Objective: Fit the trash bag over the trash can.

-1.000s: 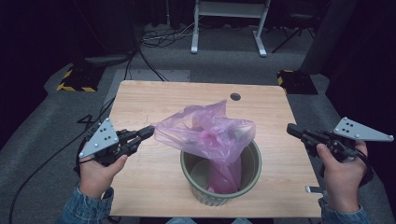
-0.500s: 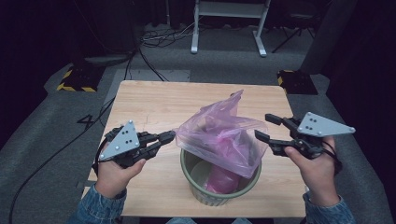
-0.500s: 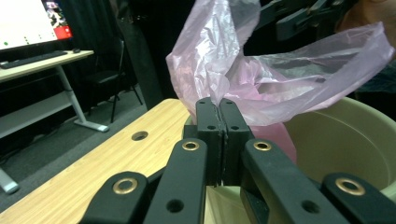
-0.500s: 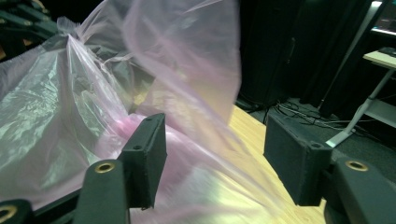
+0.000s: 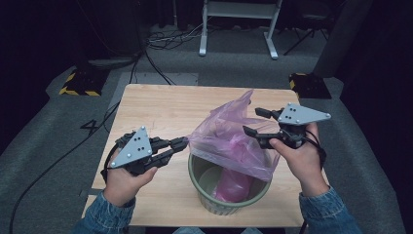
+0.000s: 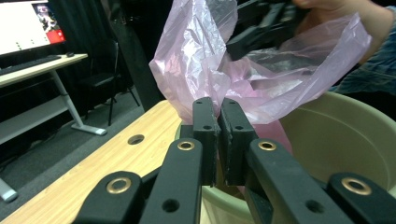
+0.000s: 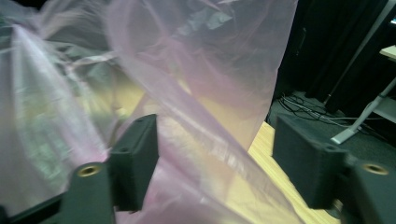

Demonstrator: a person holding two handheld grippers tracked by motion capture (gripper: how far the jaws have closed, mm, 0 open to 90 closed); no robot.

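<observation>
Dark room, cables on the grey floor, and a pale wooden worktop (image 5: 160,109) in the middle of it. On the near side, the left hand-held gripper (image 5: 179,144) has its jaws pressed together on the left edge of the pink plastic bag (image 5: 229,141); the left gripper view shows it plainly, film pinched between the two black pads (image 6: 205,122) just over the bin's rim. The right hand-held gripper (image 5: 253,122) comes in from the other side, jaws spread wide, with the bag's right wall sitting between them (its own view has pink film billowing across the gap, no clamp on it). From above, the bag's lower part hangs down inside the green bin (image 5: 229,192) at the worktop's near edge, its mouth lifted up over the rim. Left hand (image 5: 124,178) low, knuckles outward, gripper pointing right along the worktop; right hand (image 5: 299,156) raised higher, gripper aimed left into the bag. Denim sleeves at both wrists.
</observation>
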